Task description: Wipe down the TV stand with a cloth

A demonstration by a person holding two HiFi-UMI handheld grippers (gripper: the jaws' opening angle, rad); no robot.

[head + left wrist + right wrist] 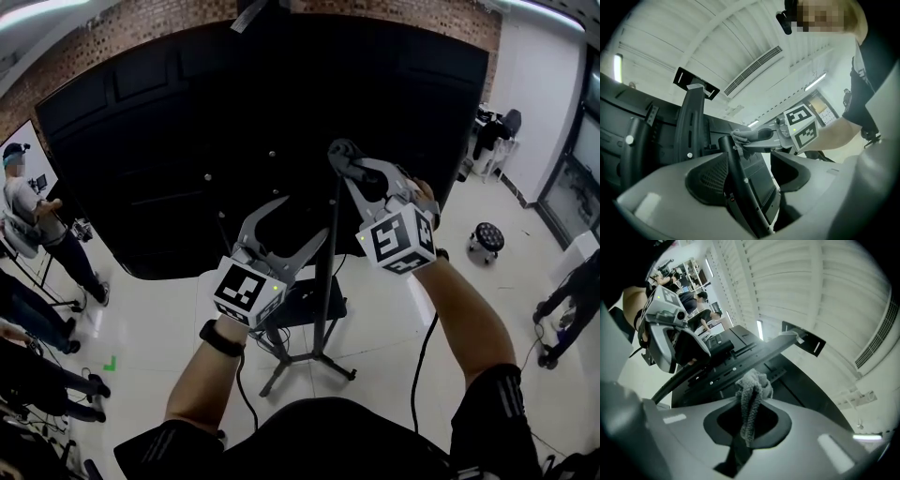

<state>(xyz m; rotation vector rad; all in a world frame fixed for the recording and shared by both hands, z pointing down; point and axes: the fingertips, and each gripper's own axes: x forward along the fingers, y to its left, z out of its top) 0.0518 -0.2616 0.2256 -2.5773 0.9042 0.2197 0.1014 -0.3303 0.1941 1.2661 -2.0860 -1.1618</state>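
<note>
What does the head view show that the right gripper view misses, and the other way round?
Only the head view shows the feet of the TV stand on the floor, a round stool and the marked cubes on both tools. Only the right gripper view shows the ribbed ceiling and, plainly, the grey cloth pinched in the right hand-held gripper. Both show the stand's black pole, the dark back of the TV and the left hand-held gripper, open around that pole.
</note>
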